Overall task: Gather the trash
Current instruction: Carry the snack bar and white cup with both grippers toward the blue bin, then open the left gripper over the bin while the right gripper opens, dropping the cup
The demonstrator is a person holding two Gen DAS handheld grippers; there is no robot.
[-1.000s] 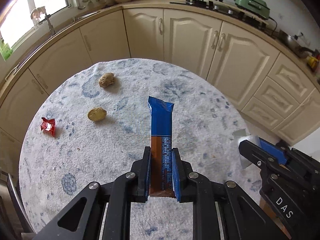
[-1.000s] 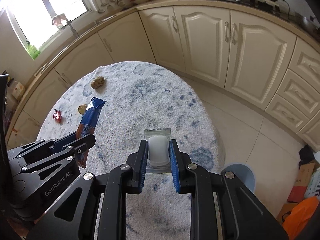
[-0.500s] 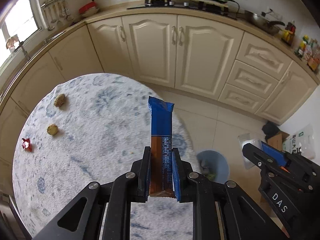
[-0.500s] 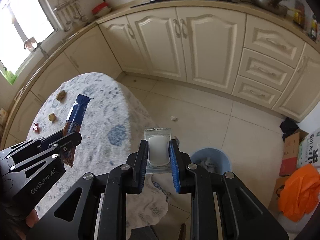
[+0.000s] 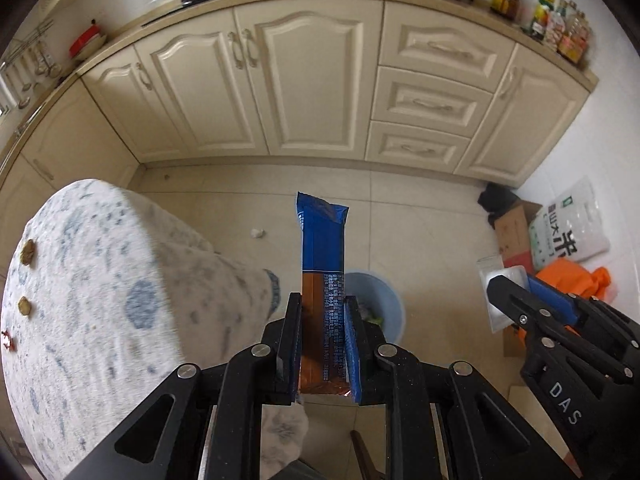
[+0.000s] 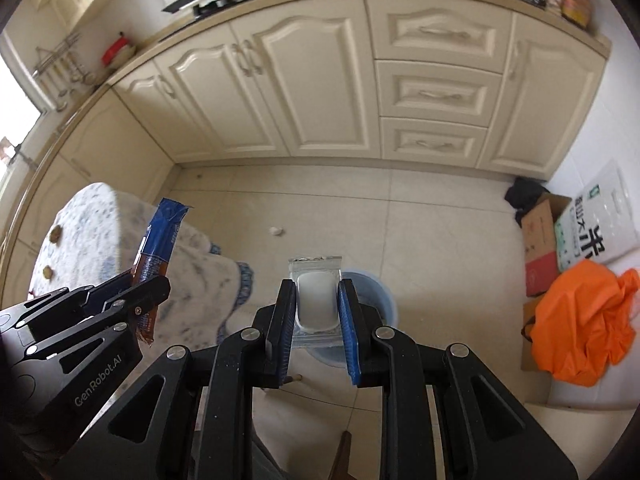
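My left gripper is shut on a long blue and brown snack wrapper, held upright above the floor. It also shows in the right wrist view. My right gripper is shut on a clear plastic packet with a white pad inside; the packet also shows in the left wrist view. A light blue trash bin stands on the floor just beyond both grippers, partly hidden behind them; it also shows in the right wrist view.
The round table with the blue-patterned cloth is at the left, with two brown lumps and a red wrapper on it. A small white scrap lies on the floor. Boxes, a white bag and an orange bag crowd the right wall.
Both grippers have swung right, away from over the table, and now hang above the floor by the blue bin. Each keeps its hold on its item.
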